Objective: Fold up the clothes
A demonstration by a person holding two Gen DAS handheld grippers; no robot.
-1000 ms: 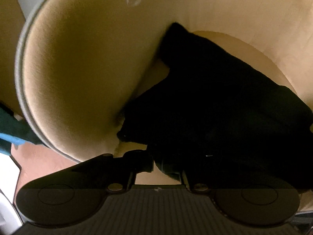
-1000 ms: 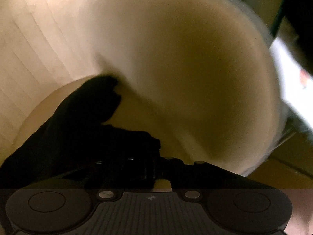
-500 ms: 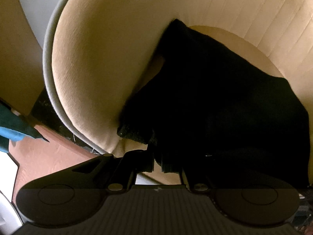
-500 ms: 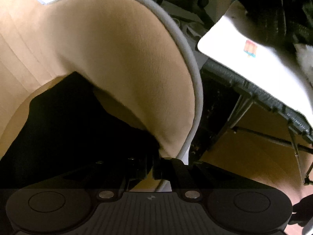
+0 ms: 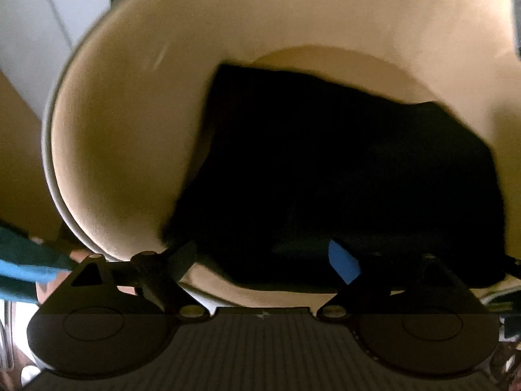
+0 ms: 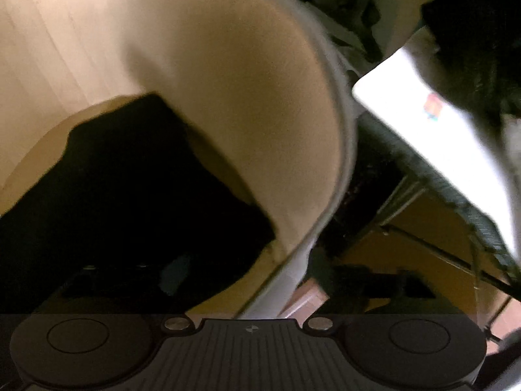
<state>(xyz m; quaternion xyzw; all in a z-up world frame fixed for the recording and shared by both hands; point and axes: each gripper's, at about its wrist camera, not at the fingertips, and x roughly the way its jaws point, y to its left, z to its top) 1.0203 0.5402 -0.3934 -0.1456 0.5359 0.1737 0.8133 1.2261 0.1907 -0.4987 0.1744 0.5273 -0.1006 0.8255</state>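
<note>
1. We see the tan chair's curved wall closing in the seat on both sides and at the back.
2. The black garment covers most of the seat; bare cushion remains behind it.
3. Right of the chair, a white table on metal legs narrows the passage.

Black garment, plain, on a tan chair edged with pale grey piping; black left tongs with one blue pad; white table carrying a small red and blue mark; teal and light blue cloth at the side
</note>
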